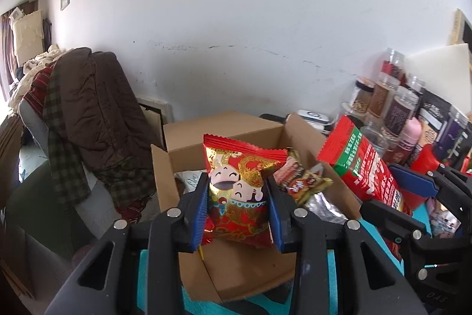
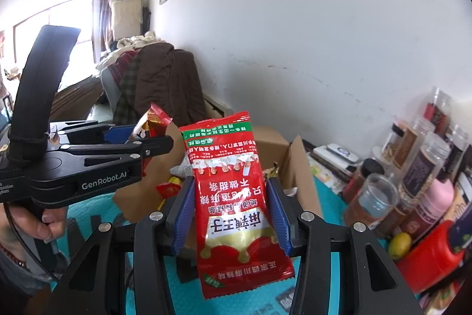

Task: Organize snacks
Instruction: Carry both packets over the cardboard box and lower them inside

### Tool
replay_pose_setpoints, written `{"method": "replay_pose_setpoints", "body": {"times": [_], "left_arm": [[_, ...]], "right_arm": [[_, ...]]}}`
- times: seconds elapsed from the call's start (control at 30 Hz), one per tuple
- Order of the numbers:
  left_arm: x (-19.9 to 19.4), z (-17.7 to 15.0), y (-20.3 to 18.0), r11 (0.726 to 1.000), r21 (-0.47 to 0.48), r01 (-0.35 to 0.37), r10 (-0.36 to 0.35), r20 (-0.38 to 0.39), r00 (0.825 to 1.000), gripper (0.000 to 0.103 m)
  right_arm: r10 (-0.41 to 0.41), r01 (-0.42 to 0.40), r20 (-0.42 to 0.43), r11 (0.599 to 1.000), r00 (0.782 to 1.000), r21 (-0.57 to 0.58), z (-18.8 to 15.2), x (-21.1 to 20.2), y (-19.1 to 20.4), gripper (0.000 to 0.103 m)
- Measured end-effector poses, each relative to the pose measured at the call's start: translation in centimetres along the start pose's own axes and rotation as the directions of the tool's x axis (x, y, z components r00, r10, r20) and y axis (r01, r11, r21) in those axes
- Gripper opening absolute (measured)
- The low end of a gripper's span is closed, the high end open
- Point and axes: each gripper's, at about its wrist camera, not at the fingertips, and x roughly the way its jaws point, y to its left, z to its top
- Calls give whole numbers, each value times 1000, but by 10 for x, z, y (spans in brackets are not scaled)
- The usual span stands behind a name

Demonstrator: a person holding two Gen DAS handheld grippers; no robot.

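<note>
My left gripper (image 1: 238,188) is shut on a red and gold cartoon snack packet (image 1: 240,185), held upright over an open cardboard box (image 1: 224,132). Several snack packets (image 1: 303,182) lie inside that box. In the right wrist view my right gripper (image 2: 230,197) is shut on a tall red packet with a green top band (image 2: 233,197), held above the teal mat in front of the box (image 2: 298,167). That same red packet (image 1: 365,167) and the right gripper's blue pad show at the right of the left wrist view. The left gripper (image 2: 132,143) appears at the left, carried by a hand (image 2: 44,223).
Clear jars and bottles (image 2: 421,167) crowd the right side of the table against the wall, with a red container (image 2: 433,253) and a yellow fruit (image 2: 399,245) in front. A teal mat (image 2: 330,202) covers the table. A chair piled with a brown jacket (image 1: 97,108) stands to the left.
</note>
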Motion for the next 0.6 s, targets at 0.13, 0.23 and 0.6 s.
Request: {"method": "replay_pose_setpoints", "body": {"times": [0.13, 0.23, 0.6], "left_arm": [[20, -1, 3, 1000, 5, -14, 14, -33, 999, 35], [36, -4, 4, 1000, 5, -16, 16, -68, 998, 35], [81, -17, -2, 1000, 10, -23, 24, -191, 981, 35]], "right_arm": [[13, -13, -31, 1000, 999, 8, -2, 20, -1, 48], [19, -18, -53, 1000, 998, 14, -3, 33, -4, 48], [36, -27, -125, 997, 991, 69, -8, 69, -24, 48]]}}
